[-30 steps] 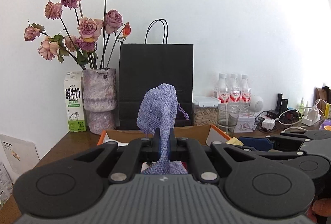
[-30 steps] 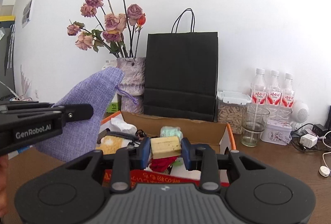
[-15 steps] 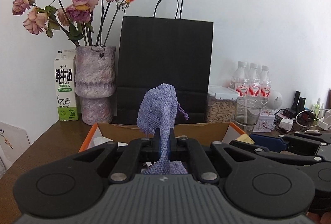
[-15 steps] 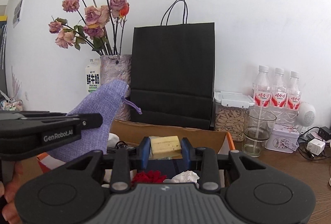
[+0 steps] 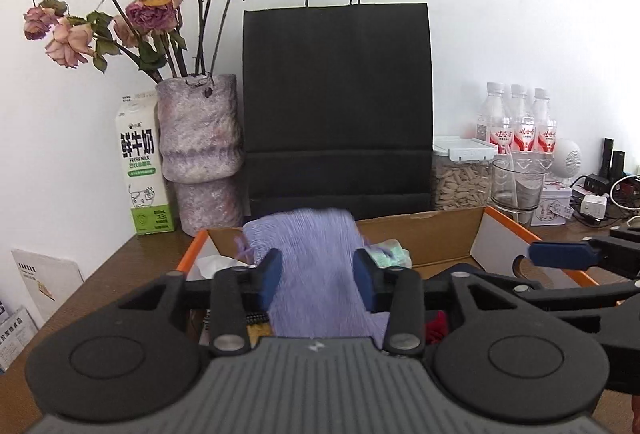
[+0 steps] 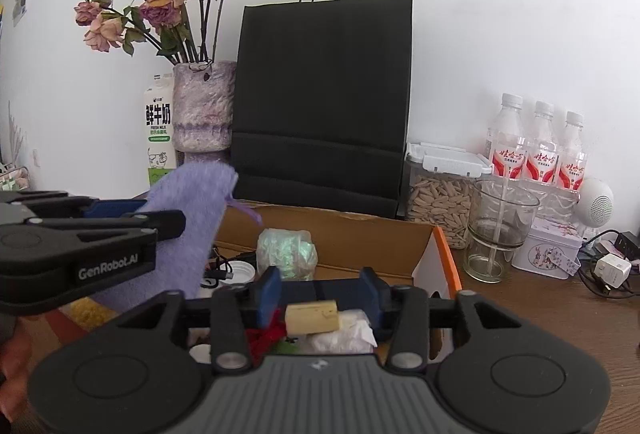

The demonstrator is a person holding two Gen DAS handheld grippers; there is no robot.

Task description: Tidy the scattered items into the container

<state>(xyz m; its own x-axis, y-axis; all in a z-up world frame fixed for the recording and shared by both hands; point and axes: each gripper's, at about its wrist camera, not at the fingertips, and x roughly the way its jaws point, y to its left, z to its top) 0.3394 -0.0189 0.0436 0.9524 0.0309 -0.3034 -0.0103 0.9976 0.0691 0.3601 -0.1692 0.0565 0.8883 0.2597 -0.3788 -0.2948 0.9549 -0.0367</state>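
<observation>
My left gripper hangs over the cardboard box with its jaws opening. The purple cloth pouch is blurred between its pads and slumps toward the box, no longer pinched. The right wrist view shows my right gripper with its jaws opening too. A yellow block sits low between them, clear of the right pad, above the box. In that view the pouch hangs beside the left gripper.
In the box lie a green wrapped bundle, a red item, white tissue and a cable. Behind it stand a black paper bag, a vase, a milk carton, a seed jar and a glass.
Both grippers moved forward and down over the box. Both sets of jaws went from shut to spread apart, letting go of the pouch and the yellow block, which now sink toward the box.
</observation>
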